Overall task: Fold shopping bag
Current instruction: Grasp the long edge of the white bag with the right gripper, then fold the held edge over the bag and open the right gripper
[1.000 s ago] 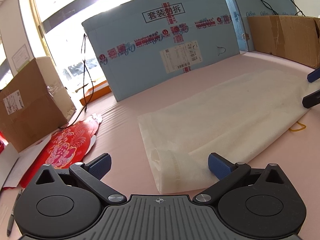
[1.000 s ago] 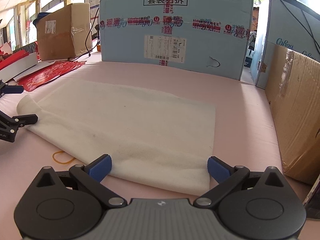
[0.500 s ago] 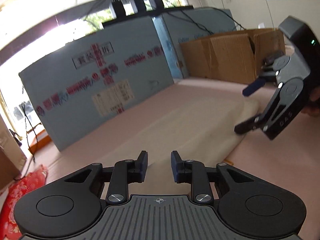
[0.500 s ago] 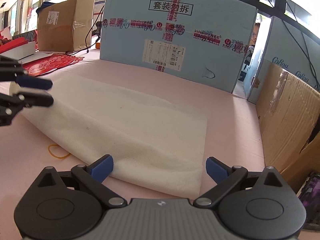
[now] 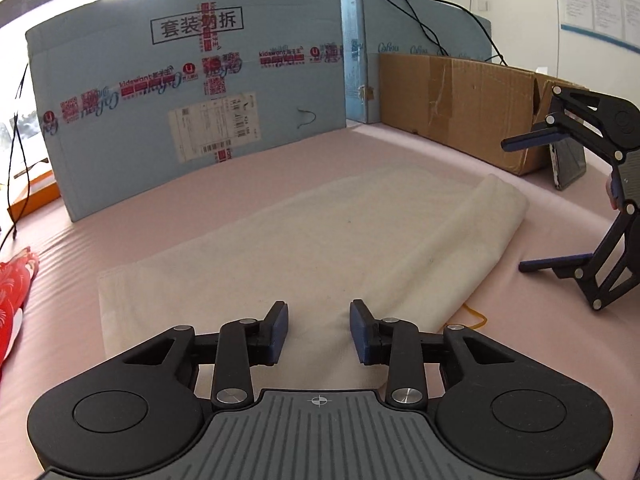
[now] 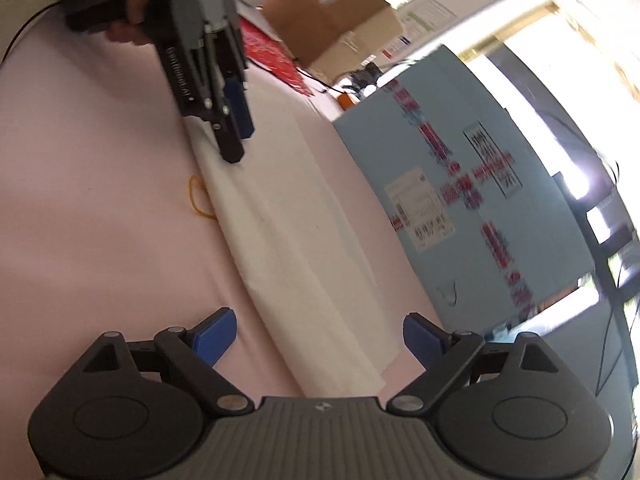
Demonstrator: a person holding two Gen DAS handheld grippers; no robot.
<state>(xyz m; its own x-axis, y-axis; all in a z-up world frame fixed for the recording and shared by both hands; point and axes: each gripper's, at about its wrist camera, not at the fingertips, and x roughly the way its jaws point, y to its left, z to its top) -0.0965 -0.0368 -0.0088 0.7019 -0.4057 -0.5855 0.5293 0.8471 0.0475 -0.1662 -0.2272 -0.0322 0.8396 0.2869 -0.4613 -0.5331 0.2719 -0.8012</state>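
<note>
Bag: cream cloth bag [image 5: 320, 240] lying flat on the pink table [image 5: 400, 152], already doubled over lengthwise; the rounded fold runs along its near edge toward the right gripper, and one far corner curls up a little
Bag from the right wrist: a long pale strip [image 6: 296, 248] running from just ahead of the right gripper up to the left gripper
Left gripper: [image 5: 319, 328] low over the bag's near end, jaws part-way apart and just been opening; cloth lies below the gap, and neither blue pad presses on it
Left gripper from the right wrist: [image 6: 236, 136] tilted down, tips at the bag's far end, held by a hand [image 6: 132, 4] at the top edge; whether the tips touch the cloth I cannot tell
Right gripper: [image 6: 318, 338] jaws wide apart, nothing clamped; the bag's end corner lies under the gap; this view is rolled and blurred
Right gripper from the left wrist: [image 5: 536, 204] at the right edge, turned on its side, one finger above the other, the lower one near the table just beside the bag's folded edge, not touching it
Rubber band: yellow loop [image 6: 198, 196] on the table, touching the bag's fold edge
Blue box: [image 5: 192, 100] upright behind the bag
Brown box: [image 5: 460, 108] at the right rear
Red paper: [image 5: 14, 292] at the left edge
</note>
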